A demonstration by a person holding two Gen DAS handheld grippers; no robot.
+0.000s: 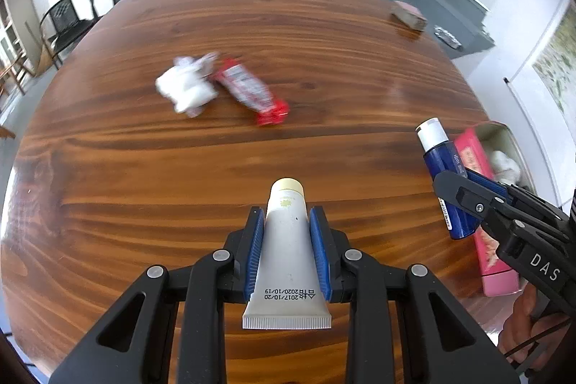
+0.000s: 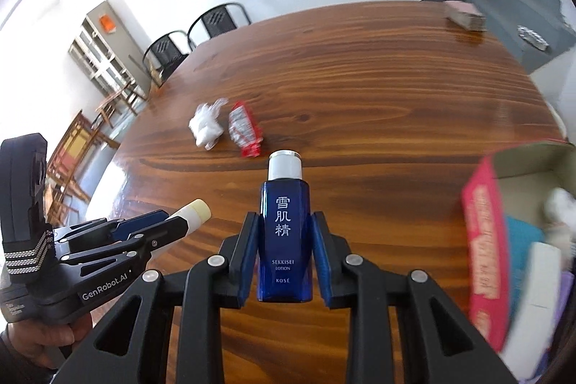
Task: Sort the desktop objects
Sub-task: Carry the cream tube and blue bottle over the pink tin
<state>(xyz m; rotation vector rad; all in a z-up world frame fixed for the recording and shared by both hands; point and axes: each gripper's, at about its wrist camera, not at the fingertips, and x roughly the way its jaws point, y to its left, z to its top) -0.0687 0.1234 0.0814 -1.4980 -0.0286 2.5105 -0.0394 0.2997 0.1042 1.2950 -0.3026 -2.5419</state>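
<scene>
wooden table (image 1: pixel 144 168) fills both views. nearest, l gripper (image 1: pixel 287 229) is clamped on a white tube (image 1: pixel 286 240), cap fwd; r gripper (image 2: pixel 284 236) is clamped on a blue lotion bottle (image 2: pixel 284 233), cap fwd. both are angled down and held above the wood. judged step: carry to the pink box (image 2: pixel 482 240) on the right, w/ items already inside; next, each item must be brought over the opening and let go. farther off, a white wad (image 1: pixel 185 89) & red wrapper (image 1: pixel 252 92) lie unsorted.
</scene>
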